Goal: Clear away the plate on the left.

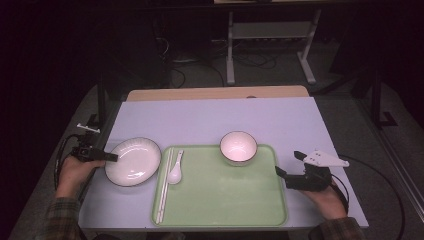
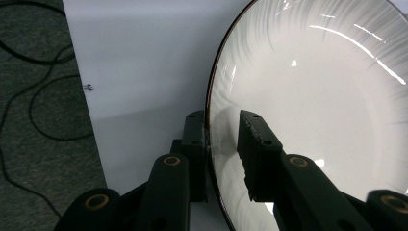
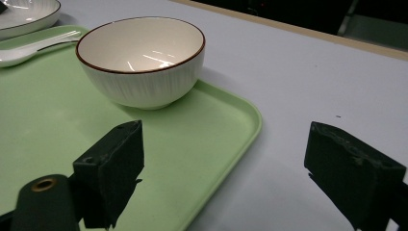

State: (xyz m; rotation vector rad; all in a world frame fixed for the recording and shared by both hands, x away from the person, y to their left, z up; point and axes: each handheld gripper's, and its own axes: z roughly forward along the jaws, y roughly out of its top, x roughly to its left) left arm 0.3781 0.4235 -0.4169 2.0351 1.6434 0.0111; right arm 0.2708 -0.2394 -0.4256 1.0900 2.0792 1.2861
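A white plate [image 1: 132, 161] with a dark rim lies on the table left of a green tray [image 1: 225, 200]. My left gripper [image 1: 111, 158] is at the plate's left edge. In the left gripper view the plate's [image 2: 312, 96] rim runs between the jaws of the left gripper [image 2: 222, 120]: one jaw lies against the rim's outer side, and the other hovers over the plate's inside with a gap. My right gripper [image 1: 289, 163] stands open at the tray's right edge. In its own view the right gripper [image 3: 226, 144] spans the tray's [image 3: 48, 110] corner, short of a white bowl [image 3: 139, 62].
On the tray stand the bowl [image 1: 238, 147] at the back, a white spoon [image 1: 175, 172] and a pair of chopsticks [image 1: 164, 185] along the left side. A cable trails from each gripper over the table's sides. The table's wooden far edge [image 1: 215, 93] lies beyond.
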